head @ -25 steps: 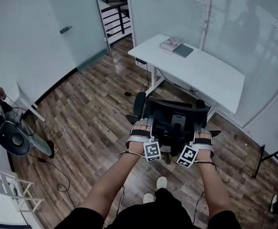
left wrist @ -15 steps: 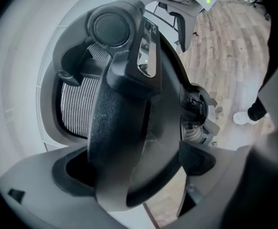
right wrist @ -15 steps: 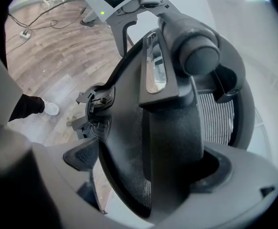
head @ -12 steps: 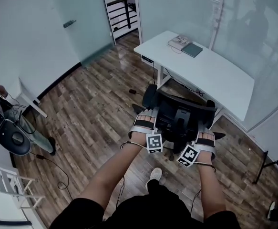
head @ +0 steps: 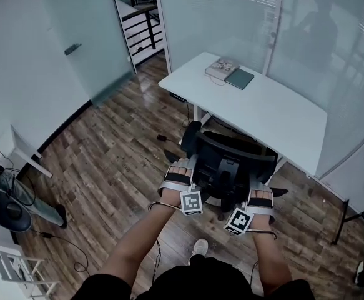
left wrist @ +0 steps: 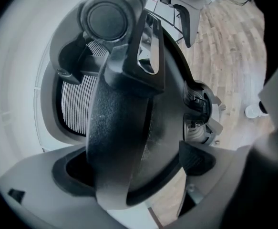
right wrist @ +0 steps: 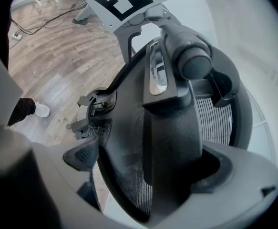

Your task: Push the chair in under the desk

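A black mesh office chair (head: pixel 231 160) stands with its front against the near edge of the white desk (head: pixel 275 114). My left gripper (head: pixel 180 169) is shut on the left side of the chair's backrest frame (left wrist: pixel 122 123). My right gripper (head: pixel 261 194) is shut on the right side of the backrest (right wrist: pixel 169 142). In the left gripper view my gripper (left wrist: pixel 124 178) has the black frame filling the gap between the jaws. The right gripper (right wrist: pixel 162 178) shows the same in its own view. The seat and base are mostly hidden behind the backrest.
Books (head: pixel 222 67) and a dark notebook (head: pixel 240 78) lie on the desk's far end. Glass walls stand behind and right of the desk. A cable (head: pixel 163 139) lies on the wood floor left of the chair. Round equipment (head: pixel 7 208) sits far left, a black stand (head: pixel 350 211) far right.
The chair has rolled forward toward the desk with both grippers still clamped on its backrest. The person has stepped forward behind it.
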Demonstrator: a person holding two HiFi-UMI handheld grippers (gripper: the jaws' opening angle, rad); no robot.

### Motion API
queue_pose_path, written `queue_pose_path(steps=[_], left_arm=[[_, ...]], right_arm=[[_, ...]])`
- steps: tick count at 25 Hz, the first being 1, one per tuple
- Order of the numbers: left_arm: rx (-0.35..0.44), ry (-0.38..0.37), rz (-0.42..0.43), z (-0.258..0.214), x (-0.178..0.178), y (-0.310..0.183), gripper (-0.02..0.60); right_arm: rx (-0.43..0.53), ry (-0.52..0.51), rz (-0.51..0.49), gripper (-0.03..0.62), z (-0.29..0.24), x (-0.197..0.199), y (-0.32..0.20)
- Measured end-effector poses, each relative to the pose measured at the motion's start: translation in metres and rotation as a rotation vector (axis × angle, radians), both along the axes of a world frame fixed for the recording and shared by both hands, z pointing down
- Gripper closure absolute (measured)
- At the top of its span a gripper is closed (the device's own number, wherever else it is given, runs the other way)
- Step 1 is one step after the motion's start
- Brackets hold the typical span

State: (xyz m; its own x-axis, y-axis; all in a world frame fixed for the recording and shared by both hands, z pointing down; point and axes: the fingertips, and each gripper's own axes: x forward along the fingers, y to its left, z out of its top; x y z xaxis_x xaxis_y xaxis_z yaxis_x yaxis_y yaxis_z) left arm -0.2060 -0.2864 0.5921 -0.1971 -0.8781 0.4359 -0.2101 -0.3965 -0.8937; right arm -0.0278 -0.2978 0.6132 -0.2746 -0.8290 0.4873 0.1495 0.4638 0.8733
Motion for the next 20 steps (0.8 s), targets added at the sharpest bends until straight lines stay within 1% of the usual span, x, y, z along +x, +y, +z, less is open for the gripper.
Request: queue_pose_path(steps=[2,5,8,13,16,20], left_arm=[[-0.014,0.02,0.003,0.0,0.003,-0.006,0.049],[-0.03,0.001,0.008,-0.002,-0.004,-0.023,0.049],[-0.009,-0.025,0.013,-0.007,-0.012,-0.048,0.049],[-0.015,-0.029,0.016,-0.005,-0.018,-0.07,0.049],[-0.015,-0.025,0.024,-0.005,-0.02,-0.078,0.049],[-0.007,-0.029,0.043,-0.001,-0.02,-0.085,0.049]], right_arm=[[0.004,-0.006,0.007,0.014,-0.003,0.001,-0.005],[0.028,-0.02,0.011,0.014,-0.009,-0.004,-0.021],[0.036,-0.033,0.01,0.013,-0.012,-0.012,-0.041],[-0.012,-0.076,0.012,0.013,-0.013,-0.022,-0.054],[-0.06,-0.136,0.014,0.01,-0.016,-0.031,-0.054],[-0.06,-0.132,0.016,0.011,-0.013,-0.032,-0.058]])
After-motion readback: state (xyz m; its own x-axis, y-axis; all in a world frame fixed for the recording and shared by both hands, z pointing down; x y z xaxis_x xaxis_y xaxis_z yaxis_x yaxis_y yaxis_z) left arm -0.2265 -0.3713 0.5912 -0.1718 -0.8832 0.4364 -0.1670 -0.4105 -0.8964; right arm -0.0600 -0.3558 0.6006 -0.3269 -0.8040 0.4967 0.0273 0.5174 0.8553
